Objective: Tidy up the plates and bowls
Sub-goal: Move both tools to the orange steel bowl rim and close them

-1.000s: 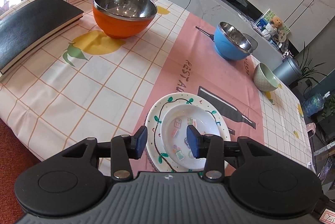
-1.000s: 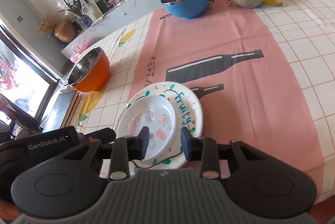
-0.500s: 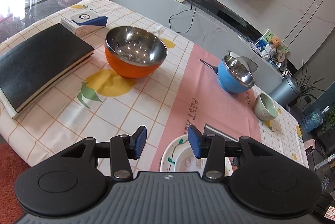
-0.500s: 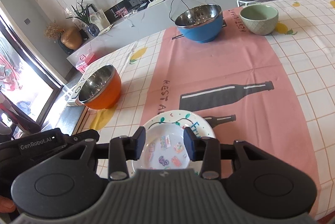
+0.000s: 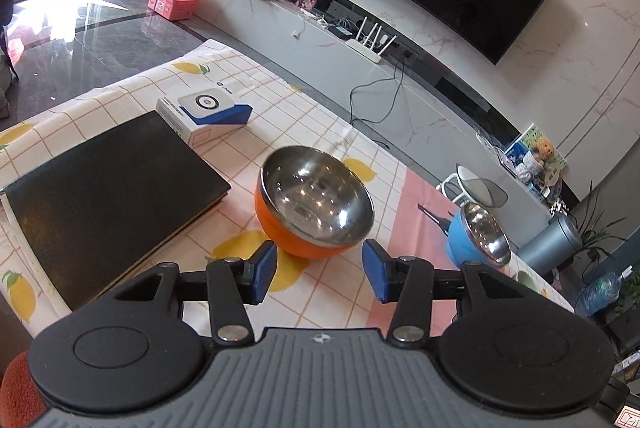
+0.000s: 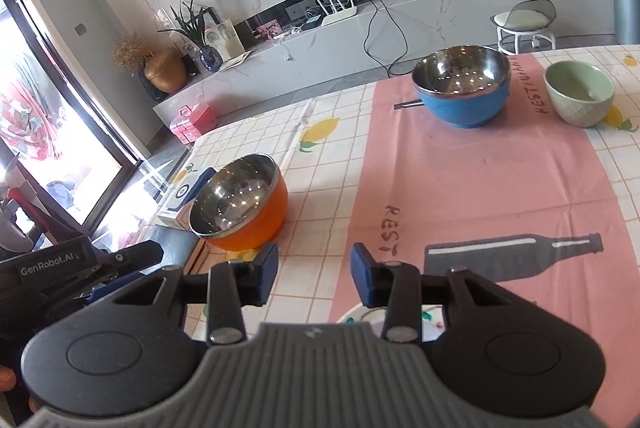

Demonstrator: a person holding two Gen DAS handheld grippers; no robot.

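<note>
An orange steel-lined bowl stands on the tablecloth just beyond my open, empty left gripper; it also shows in the right wrist view. A blue steel-lined bowl and a pale green bowl stand at the far side; the blue bowl also shows in the left wrist view. My right gripper is open and empty above the cloth. Only a sliver of the white patterned plate shows under its right finger.
A black book and a white-and-blue box lie left of the orange bowl. The left gripper's body shows at the left of the right wrist view. A TV console, stool and bin stand beyond the table.
Both grippers have pulled back and tilted up from the stacked plates, which have dropped almost out of view. The orange bowl now sits ahead of the left gripper. Jaws stay open.
</note>
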